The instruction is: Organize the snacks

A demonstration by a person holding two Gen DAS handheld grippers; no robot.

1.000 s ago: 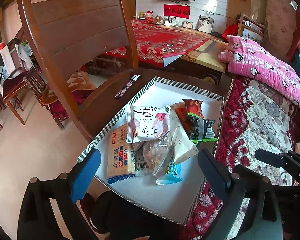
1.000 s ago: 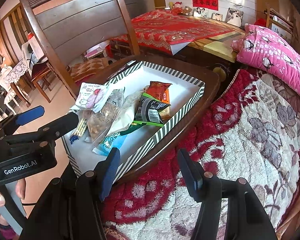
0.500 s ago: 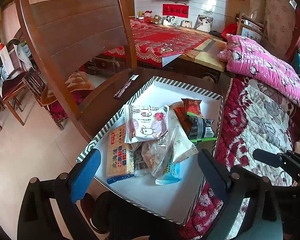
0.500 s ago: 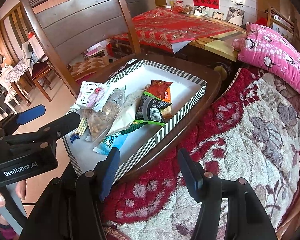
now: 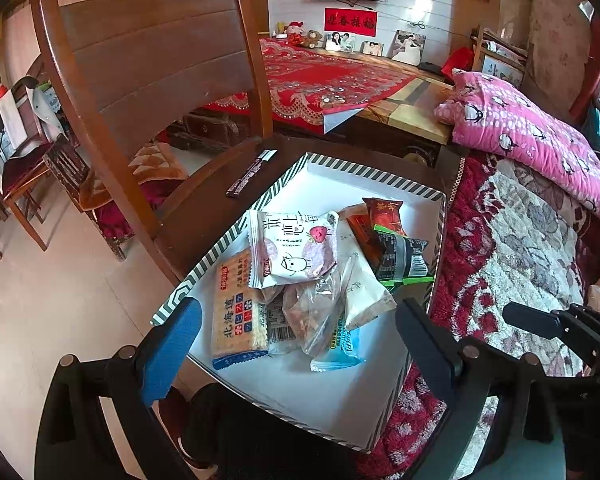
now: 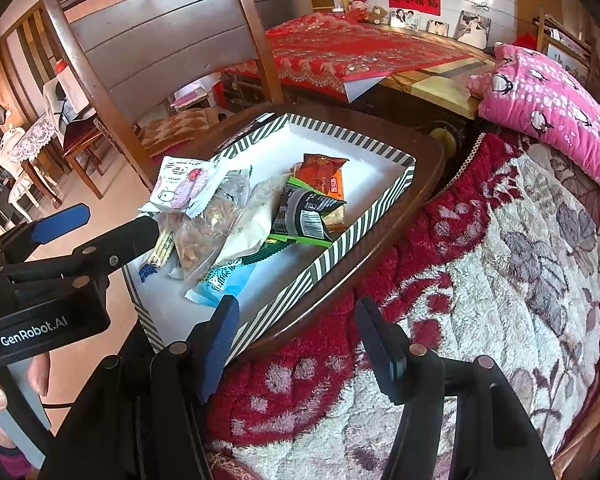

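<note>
The left gripper (image 6: 108, 226) carries the white words "GenRobot.AI" on its black body, and a cracker packet (image 5: 238, 308) in the striped box (image 5: 416, 190) shows blue Chinese characters (the smaller print is not readable). Both grippers point down at a slant. The left gripper has its jaws wide apart above the snacks (image 5: 320, 272), holding nothing. The right gripper (image 6: 296, 340) is also open and empty, over the box's near wall and the red blanket (image 6: 500, 280).

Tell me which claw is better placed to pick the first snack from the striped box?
Probably the left claw: it is open and the snack pile lies straight ahead between its fingers. The right claw, also open, points at the blanket, beside the striped box.
</note>
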